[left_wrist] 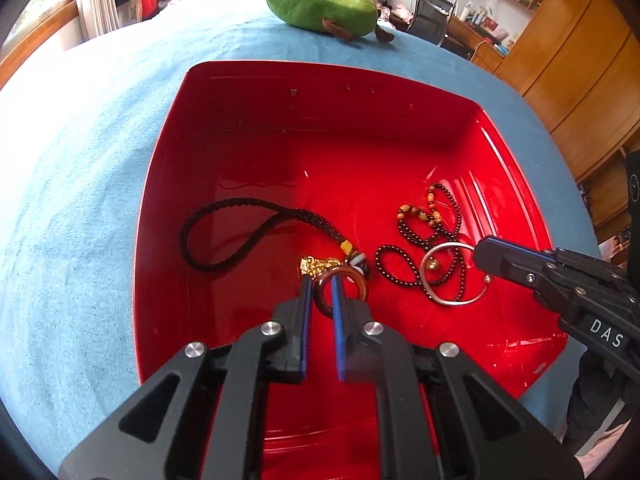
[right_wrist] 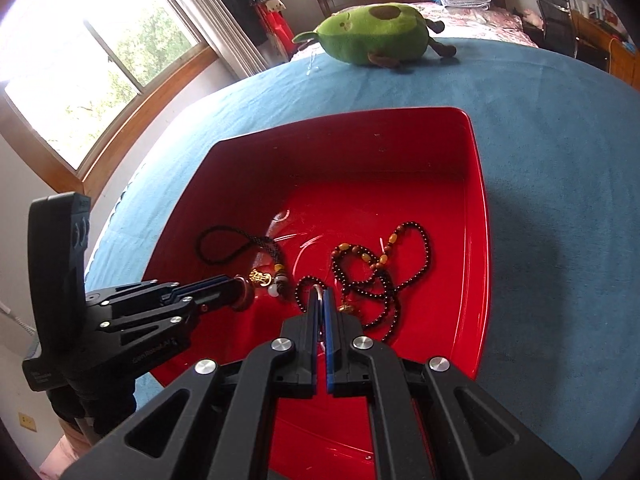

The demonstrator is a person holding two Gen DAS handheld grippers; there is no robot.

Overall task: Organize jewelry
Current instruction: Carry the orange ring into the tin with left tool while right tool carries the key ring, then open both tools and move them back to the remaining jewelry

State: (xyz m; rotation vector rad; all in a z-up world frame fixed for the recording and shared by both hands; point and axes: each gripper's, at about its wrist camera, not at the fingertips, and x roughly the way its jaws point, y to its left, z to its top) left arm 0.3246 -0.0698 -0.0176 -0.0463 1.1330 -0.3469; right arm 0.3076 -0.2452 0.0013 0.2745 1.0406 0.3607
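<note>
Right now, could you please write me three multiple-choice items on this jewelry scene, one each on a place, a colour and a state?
1. Where does the beaded necklace lie?
A. inside the red tray
B. on the blue cloth
C. beside the avocado plush

2. What colour is the braided cord?
A. white
B. black
C. green

3. What do the right tongs do?
A. hang open above the cloth
B. grip the plush
C. pinch the silver bangle

Answers:
1. A, its beads rest on the tray floor.
2. B, the cord loop is dark black.
3. C, the bangle's rim sits between the shut fingers.
</note>
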